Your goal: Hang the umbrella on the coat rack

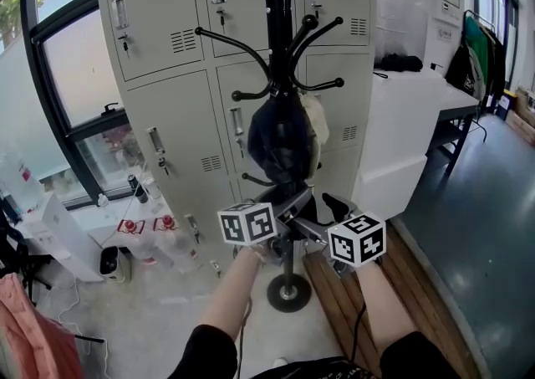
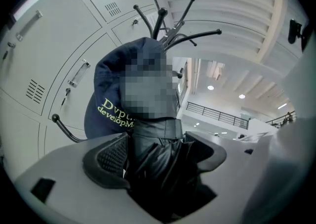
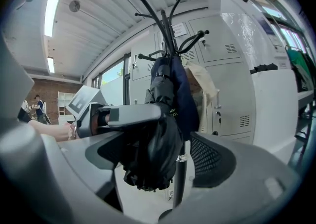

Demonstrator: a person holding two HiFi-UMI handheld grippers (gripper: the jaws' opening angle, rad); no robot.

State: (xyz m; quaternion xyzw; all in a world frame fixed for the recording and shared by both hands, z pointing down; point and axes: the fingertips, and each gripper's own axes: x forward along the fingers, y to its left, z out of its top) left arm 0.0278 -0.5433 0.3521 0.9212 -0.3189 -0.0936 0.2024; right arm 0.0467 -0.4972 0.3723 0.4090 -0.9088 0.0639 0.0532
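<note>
The black coat rack (image 1: pixel 274 9) stands in front of grey lockers. A folded black umbrella (image 3: pixel 157 134) hangs down along its pole from the hooks, beside a navy cap (image 2: pixel 116 94) and a beige item (image 3: pixel 200 82). In the head view, both grippers reach level toward the rack's pole just below this bundle. My left gripper (image 2: pixel 158 155) has its jaws wide with the umbrella (image 2: pixel 154 161) between them, and the ribbed left pad shows bare. My right gripper (image 3: pixel 158 157) is also wide around the umbrella's lower end, its right pad (image 3: pixel 207 156) clear of it. The left gripper's body (image 3: pixel 123 116) crosses the right gripper view.
The rack's round base (image 1: pixel 289 292) sits on the floor by a wooden board (image 1: pixel 410 294). A white table (image 1: pixel 418 110) stands to the right, and a window (image 1: pixel 75 76) is on the left. Bottles and boxes (image 1: pixel 155 231) lie at the lower left, with pink cloth (image 1: pixel 25 335) near the corner.
</note>
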